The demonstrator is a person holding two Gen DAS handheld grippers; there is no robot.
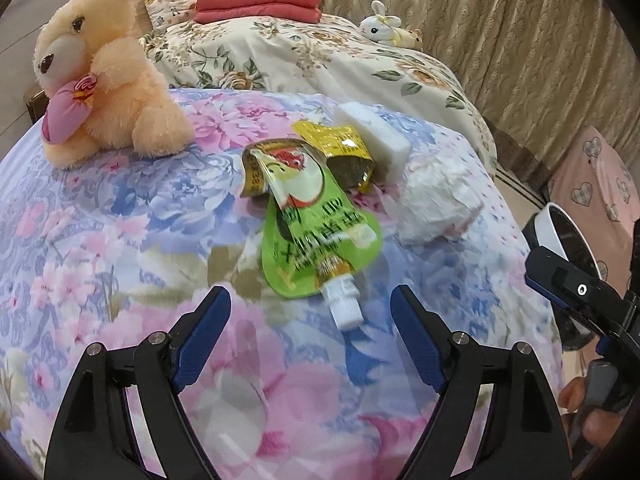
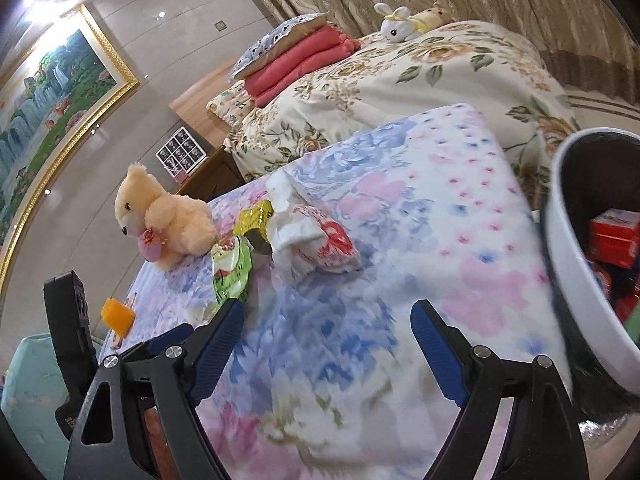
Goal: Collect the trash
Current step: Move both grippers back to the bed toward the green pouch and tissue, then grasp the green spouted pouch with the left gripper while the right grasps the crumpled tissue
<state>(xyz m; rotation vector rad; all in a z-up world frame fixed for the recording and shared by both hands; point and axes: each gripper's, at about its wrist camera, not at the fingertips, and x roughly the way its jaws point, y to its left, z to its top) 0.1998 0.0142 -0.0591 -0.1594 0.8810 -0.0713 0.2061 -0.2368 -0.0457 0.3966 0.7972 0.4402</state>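
**Trash scattered on a floral bedspread**

Left wrist view: pink-and-blue floral bedspread (image 1: pixel 100 240), peach teddy bear (image 1: pixel 104 68) at far left. Crumpled green spouted drink pouch (image 1: pixel 316 236) lying flat, white cap toward the left gripper (image 1: pixel 310 312), jaws apart and empty. Behind it, yellow wrapper (image 1: pixel 336 144), white block (image 1: pixel 376 140), wadded tissue (image 1: pixel 436 204).

Right wrist view: right gripper (image 2: pixel 328 328) spread wide, empty. White-rimmed bin (image 2: pixel 568 264) at right edge, red boxes (image 2: pixel 614 236) inside. Pouch (image 2: pixel 232 276) near the bear (image 2: pixel 168 216).

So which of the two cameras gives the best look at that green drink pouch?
The left wrist view: the green pouch lies flat, whole, spout toward the open left gripper. The right wrist view shows only a foreshortened green edge, partly behind that camera's finger.
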